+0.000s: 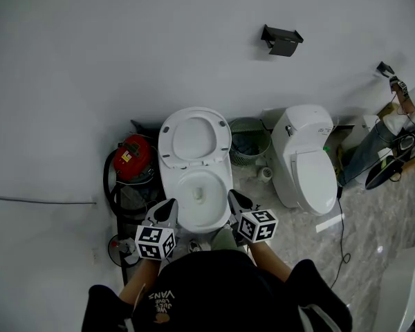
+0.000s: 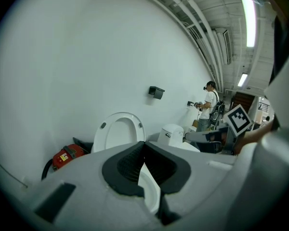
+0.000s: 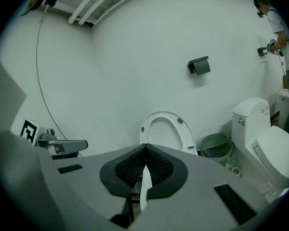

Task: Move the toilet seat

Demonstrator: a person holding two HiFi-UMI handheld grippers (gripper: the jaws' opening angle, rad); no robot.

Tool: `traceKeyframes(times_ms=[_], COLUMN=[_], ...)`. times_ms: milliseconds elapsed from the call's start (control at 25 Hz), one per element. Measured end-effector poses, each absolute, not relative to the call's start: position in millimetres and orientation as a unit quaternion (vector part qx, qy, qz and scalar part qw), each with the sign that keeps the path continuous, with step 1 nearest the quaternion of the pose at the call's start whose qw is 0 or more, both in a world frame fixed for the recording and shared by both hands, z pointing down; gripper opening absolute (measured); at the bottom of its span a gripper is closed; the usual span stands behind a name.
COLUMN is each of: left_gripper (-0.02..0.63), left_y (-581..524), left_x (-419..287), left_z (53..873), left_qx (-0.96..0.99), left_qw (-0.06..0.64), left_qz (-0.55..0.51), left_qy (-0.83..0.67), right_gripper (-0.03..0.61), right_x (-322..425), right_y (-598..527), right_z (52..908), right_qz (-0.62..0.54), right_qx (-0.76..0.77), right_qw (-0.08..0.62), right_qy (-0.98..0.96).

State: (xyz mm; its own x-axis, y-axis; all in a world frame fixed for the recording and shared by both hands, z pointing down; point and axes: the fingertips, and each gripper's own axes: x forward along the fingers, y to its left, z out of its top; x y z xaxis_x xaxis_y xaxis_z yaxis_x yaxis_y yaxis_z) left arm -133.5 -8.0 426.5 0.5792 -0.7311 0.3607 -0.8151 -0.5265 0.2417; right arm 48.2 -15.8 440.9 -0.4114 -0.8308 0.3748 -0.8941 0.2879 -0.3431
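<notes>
Left claw [image 1: 169,206] closed, right claw [image 1: 235,199] closed, held side by side, both tilted slightly downward

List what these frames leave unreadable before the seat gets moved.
- Bowl: both gripper views show only a white sliver, behind each gripper's own body.
- Left gripper and right gripper: head view can't settle whether the shut tips touch the bowl.
- Red vacuum label: too small, head view.
- Bin contents: too small, head view.
- Bowl's base: hidden in head view by the person's head.
</notes>
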Motion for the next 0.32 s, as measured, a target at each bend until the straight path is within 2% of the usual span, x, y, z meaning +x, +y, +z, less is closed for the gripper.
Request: traceKeyframes(times_ms=[320], left_gripper=[0.0], left_y=[-1.7], left_x=[-132.9], left_z=[431.6], left_qx=[0.87], left_qw=[0.19], left_qz=[0.115], left_qy=[-0.441], right_gripper=[-0.003], right_x=[46.0], right_y=[-10.3], right_z=[444.7], right_qz=[0.26], right_qx=[0.536], right_qw=[0.063], right_qy=[-0.801])
